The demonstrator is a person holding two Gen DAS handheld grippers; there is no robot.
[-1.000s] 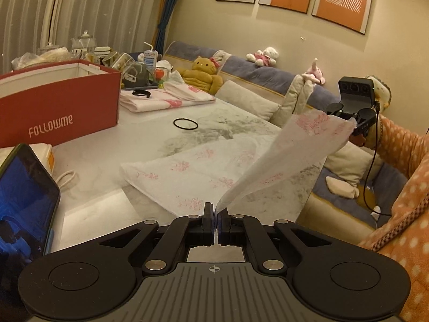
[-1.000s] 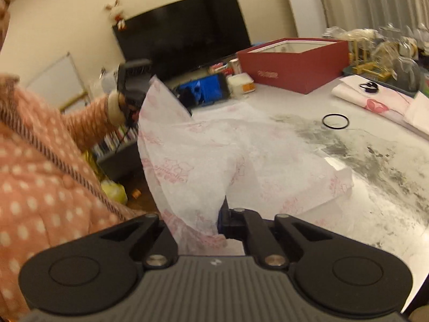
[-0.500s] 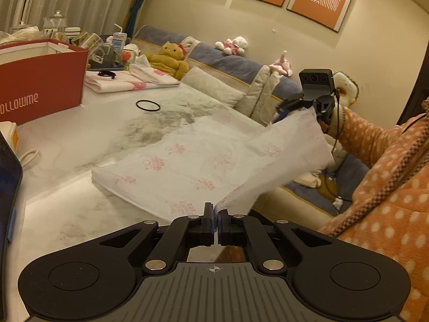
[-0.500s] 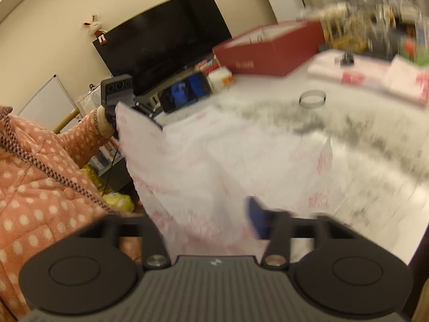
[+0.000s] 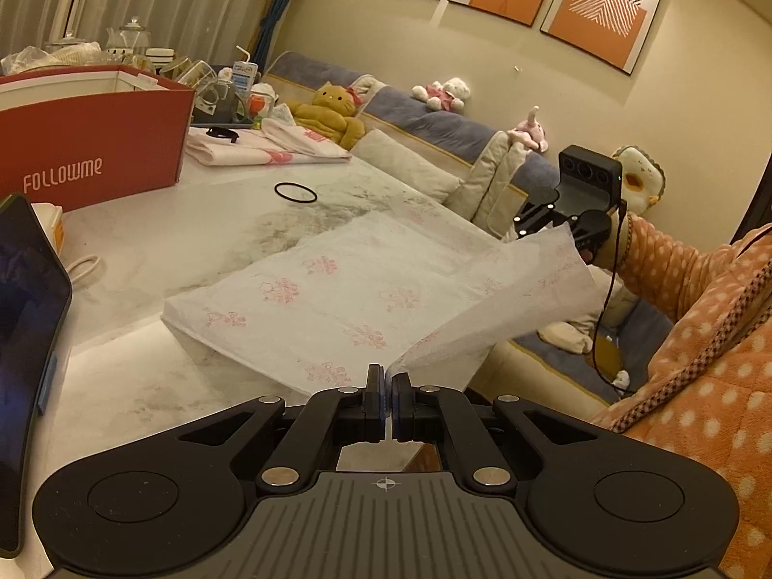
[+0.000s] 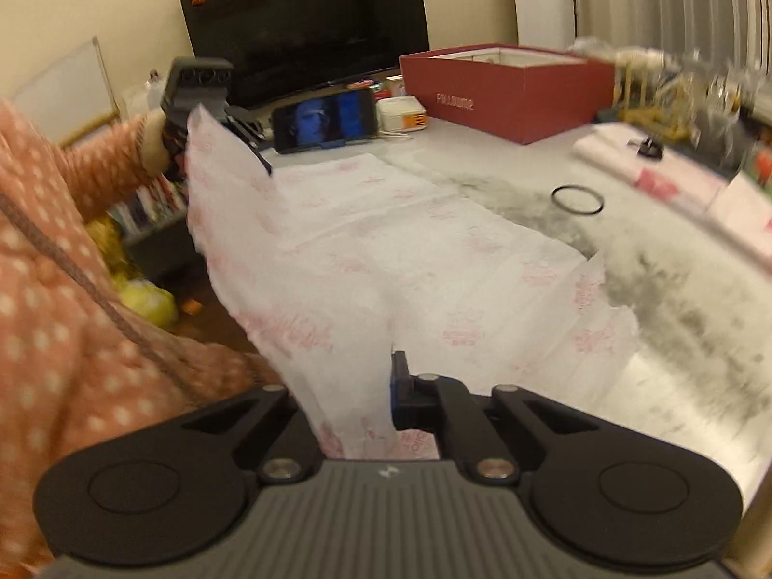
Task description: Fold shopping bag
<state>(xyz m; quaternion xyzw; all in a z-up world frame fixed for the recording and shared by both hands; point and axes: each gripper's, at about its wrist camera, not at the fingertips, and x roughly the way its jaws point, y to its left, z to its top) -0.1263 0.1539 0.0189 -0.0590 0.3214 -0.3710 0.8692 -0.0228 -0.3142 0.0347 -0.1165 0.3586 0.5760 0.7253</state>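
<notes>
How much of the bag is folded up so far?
Not much yet. The white bag lies mostly flat on the table, so it looks spread out and ready. Right now the left gripper and the right gripper each pinch a corner of the near edge, lifted off the table. Left to do: carry that edge over, lay it down, and fold again.

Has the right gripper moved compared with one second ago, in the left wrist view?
Yes. The right gripper now sits lower against the sofa back, carrying its corner of the shopping bag down toward the table.
</notes>
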